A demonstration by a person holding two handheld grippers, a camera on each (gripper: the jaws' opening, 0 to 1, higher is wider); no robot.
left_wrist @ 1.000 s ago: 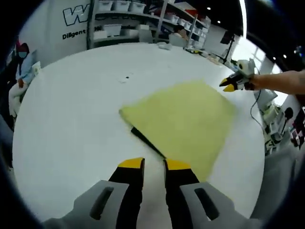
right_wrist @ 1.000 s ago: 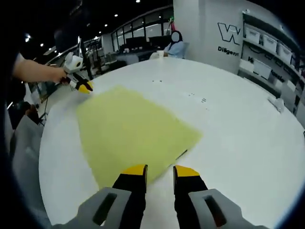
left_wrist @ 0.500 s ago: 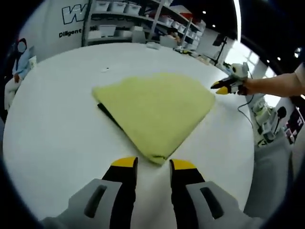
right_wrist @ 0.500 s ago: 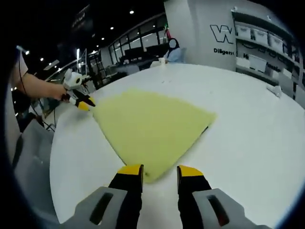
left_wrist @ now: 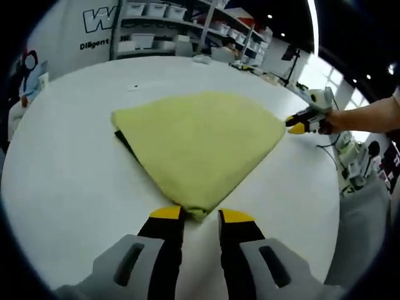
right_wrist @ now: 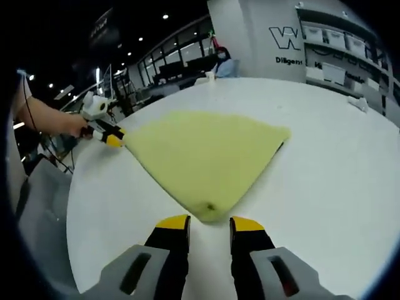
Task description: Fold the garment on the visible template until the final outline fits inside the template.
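On the white table (left_wrist: 69,181) lies the yellow garment (left_wrist: 200,140) (both grippers (left_wrist: 199,215) (right_wrist: 209,222) parted, empty).

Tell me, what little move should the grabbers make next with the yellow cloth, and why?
Probably ease both grippers forward and pinch a corner each. The yellow cloth lies flat on the white table, with a dark template edge peeking out underneath. The left gripper is open right at the near corner, and the right gripper is open just short of its corner.
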